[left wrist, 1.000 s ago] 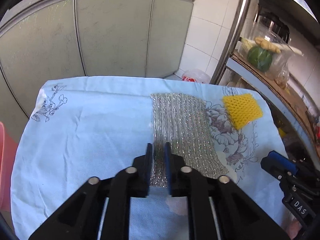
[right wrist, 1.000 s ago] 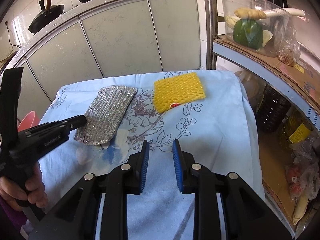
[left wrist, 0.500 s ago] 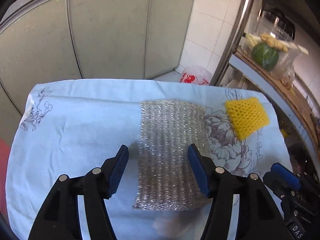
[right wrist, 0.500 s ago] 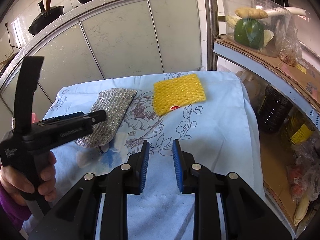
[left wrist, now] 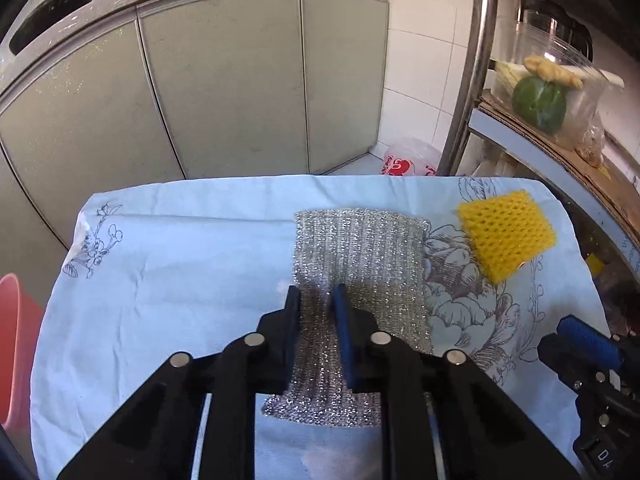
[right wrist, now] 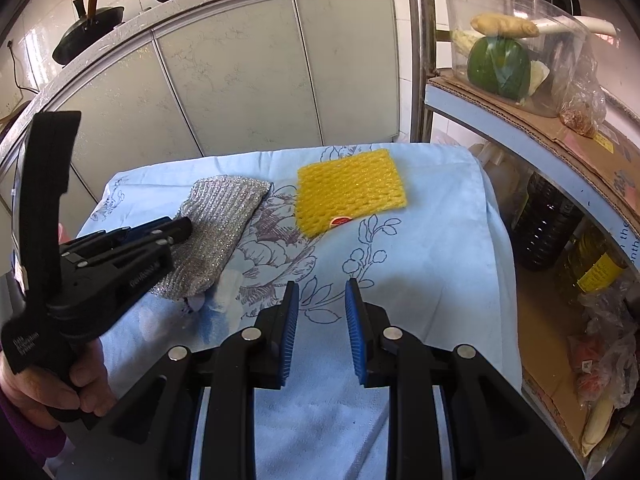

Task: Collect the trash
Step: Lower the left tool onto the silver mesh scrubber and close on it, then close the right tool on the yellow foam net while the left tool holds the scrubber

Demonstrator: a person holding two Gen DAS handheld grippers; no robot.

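My left tongs [left wrist: 316, 300] pinch a fold of the silver mesh scourer [left wrist: 360, 264] at its near-left part, ready to lift it off the blue-clothed surface [left wrist: 180, 264]. My right tongs [right wrist: 320, 312] hover part-open and empty, near the yellow foam net [right wrist: 350, 188] farther right.

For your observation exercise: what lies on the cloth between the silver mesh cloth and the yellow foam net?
Only printed blue tablecloth separates silver mesh cloth from yellow foam net; clearest in the right wrist view.

Glittery silver scrubber [left wrist: 360, 264]; yellow foam net [left wrist: 506, 236]; pale-blue floral cloth [left wrist: 180, 264].
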